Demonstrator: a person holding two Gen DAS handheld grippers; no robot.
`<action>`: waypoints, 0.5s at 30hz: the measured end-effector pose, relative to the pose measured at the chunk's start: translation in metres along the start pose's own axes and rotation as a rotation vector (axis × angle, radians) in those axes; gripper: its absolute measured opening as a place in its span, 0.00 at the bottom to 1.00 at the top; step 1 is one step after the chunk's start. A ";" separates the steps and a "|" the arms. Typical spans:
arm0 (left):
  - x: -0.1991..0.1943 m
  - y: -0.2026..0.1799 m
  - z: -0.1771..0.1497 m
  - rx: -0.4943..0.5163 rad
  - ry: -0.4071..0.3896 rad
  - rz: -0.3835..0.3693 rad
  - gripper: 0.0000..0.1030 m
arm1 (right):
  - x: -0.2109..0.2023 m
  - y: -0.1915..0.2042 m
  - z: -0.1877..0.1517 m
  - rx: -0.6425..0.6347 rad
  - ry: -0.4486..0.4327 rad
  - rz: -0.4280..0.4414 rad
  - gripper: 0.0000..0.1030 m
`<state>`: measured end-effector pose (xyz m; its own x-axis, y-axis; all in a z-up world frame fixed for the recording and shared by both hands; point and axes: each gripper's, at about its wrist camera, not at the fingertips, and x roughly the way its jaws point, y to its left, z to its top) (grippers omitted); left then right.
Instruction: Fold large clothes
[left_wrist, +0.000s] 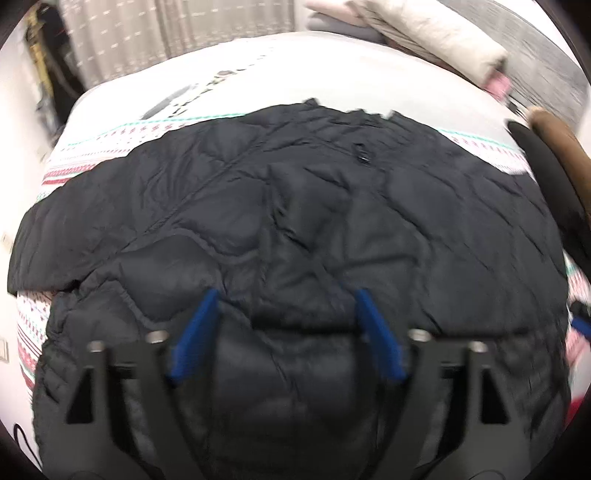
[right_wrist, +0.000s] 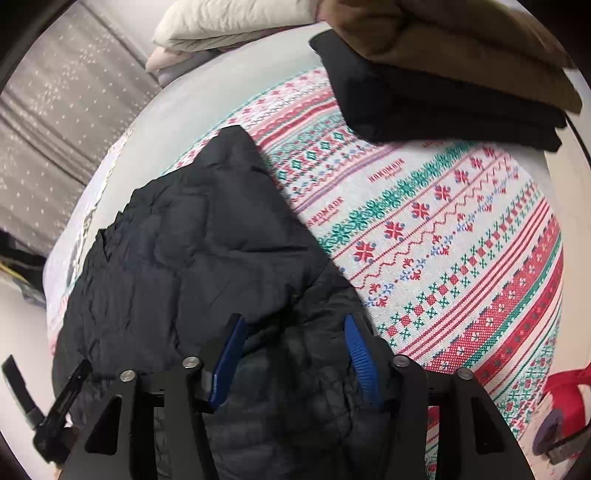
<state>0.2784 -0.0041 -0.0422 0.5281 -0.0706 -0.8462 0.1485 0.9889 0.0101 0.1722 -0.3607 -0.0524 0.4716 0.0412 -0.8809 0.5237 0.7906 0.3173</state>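
A black quilted puffer jacket (left_wrist: 280, 206) lies spread on a bed, over a patterned blanket (left_wrist: 92, 162). My left gripper (left_wrist: 286, 295) hangs over the jacket's near part with its blue pads (left_wrist: 195, 336) wide apart and touching nothing; it is open. In the right wrist view the jacket (right_wrist: 192, 236) runs from the bottom up to the left. My right gripper (right_wrist: 293, 321) stands over the jacket's near edge, and a puffy fold lies between its blue pads (right_wrist: 360, 354). The ribbed inner face of the right pad shows bare, so I read the jaws as open.
Folded clothes are stacked at the blanket's far right: a black piece (right_wrist: 443, 99) under a brown one (right_wrist: 461, 40). Cream folded bedding (right_wrist: 229, 22) lies at the head of the bed. The patterned blanket (right_wrist: 461, 236) stretches right of the jacket. A red item (right_wrist: 565, 384) sits at lower right.
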 end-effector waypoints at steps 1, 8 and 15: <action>-0.005 0.001 -0.002 0.010 0.000 -0.014 0.83 | -0.001 0.003 -0.001 -0.010 -0.003 -0.002 0.61; -0.029 0.037 -0.019 -0.065 0.106 -0.141 0.91 | -0.012 0.030 -0.014 -0.098 -0.021 -0.038 0.76; -0.060 0.083 -0.012 -0.134 0.042 -0.161 0.97 | -0.030 0.052 -0.022 -0.168 -0.086 -0.077 0.85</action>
<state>0.2489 0.0835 0.0025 0.4709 -0.2268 -0.8526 0.1146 0.9739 -0.1958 0.1693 -0.3075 -0.0168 0.4971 -0.0695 -0.8649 0.4379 0.8806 0.1809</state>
